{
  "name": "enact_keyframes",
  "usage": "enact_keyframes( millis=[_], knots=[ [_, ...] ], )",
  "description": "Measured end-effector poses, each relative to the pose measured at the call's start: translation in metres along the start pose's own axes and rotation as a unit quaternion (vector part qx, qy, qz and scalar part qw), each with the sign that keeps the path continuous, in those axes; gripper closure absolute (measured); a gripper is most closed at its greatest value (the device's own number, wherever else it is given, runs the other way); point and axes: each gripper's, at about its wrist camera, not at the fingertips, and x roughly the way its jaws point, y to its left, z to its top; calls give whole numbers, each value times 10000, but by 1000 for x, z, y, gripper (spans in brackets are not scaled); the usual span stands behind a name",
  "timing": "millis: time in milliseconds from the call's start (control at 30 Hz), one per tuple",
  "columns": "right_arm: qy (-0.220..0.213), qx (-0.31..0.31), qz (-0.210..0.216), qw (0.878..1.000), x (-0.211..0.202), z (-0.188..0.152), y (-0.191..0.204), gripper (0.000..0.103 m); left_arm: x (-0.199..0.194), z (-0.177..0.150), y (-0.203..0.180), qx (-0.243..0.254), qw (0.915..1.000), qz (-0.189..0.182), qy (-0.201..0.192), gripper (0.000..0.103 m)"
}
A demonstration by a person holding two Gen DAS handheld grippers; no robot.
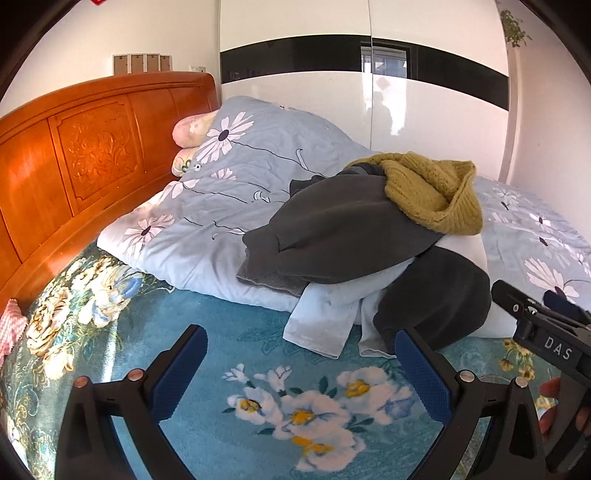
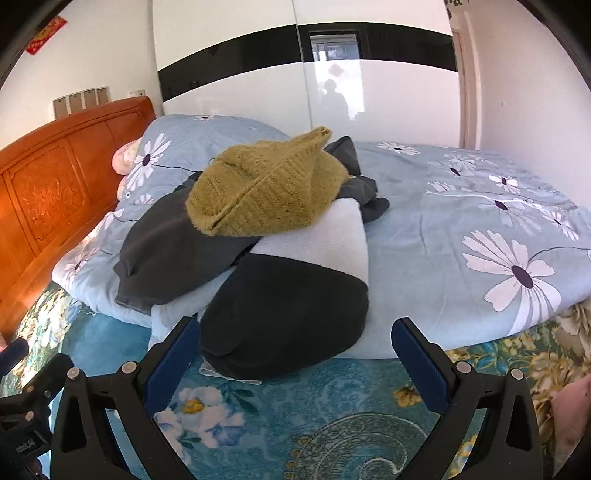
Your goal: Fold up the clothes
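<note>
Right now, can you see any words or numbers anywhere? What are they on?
"DAS": white letters on the black body of the right gripper, seen from the left wrist view.
Red paper sign on the wall, gold marks: too blurred to read.
Small white print on the left gripper body, right wrist view: too small to read.
Nothing readable on the clothes.

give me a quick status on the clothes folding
Left claw and right claw open, empty. Clothes pile unfolded on quilt, mustard knit on top. Nothing blocking.

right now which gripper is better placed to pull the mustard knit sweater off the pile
Right gripper, probably: it faces the clothes pile head-on, mustard sweater centred ahead. The left gripper sees it off to the side.
</note>
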Motion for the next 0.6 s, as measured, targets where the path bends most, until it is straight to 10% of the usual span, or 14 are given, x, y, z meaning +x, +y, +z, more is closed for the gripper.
enact_keyframes(
  millis=[600],
  knots=[
    [-160, -370, 1, 9992, 4, 5, 10, 0, -3, 0, 16, -331, 9976, -251, -560, 0]
  ],
)
